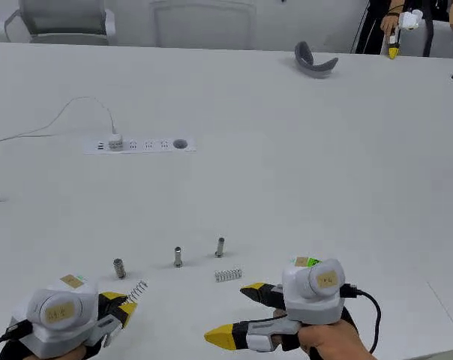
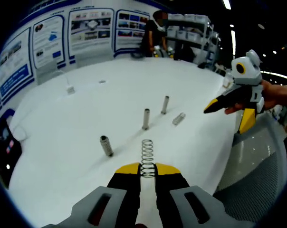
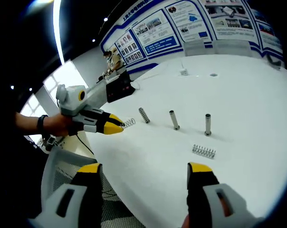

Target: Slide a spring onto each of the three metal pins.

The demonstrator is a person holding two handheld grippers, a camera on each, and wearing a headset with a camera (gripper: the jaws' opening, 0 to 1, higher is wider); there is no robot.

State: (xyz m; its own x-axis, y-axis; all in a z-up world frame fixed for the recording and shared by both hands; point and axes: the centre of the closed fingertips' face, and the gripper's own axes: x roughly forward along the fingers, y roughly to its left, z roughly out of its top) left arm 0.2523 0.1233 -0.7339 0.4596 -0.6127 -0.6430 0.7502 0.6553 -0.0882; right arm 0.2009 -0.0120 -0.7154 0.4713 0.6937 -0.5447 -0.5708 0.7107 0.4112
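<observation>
Your left gripper (image 2: 147, 169) is clenched on a spring (image 2: 147, 151). The 2 yellow tips pinch its near end, and the coil sticks out past them, slightly above the table (image 1: 301, 172). In the head view this gripper sits at the bottom left, with the spring angled up and to the right.

Your right gripper (image 3: 143, 168) is released, its 2 jaws spread wide with nothing between them. In the head view it sits at the bottom right, with its tips pointing left toward the row of pins.

Just beyond the held spring, 3 metal pins stand upright in a row on the table. The first pin (image 1: 119, 267), nearest your left gripper, looks ribbed, with a coil already around it. The middle pin (image 1: 178, 256) and the third pin (image 1: 220, 247) are bare and smooth.

A loose spring (image 1: 228, 275) lies flat on the table just in front of the third pin, between it and your right gripper, touching neither.

Farther back, a power strip (image 1: 136, 144) lies on the table with a white plug in it and a cable trailing off to the left.
</observation>
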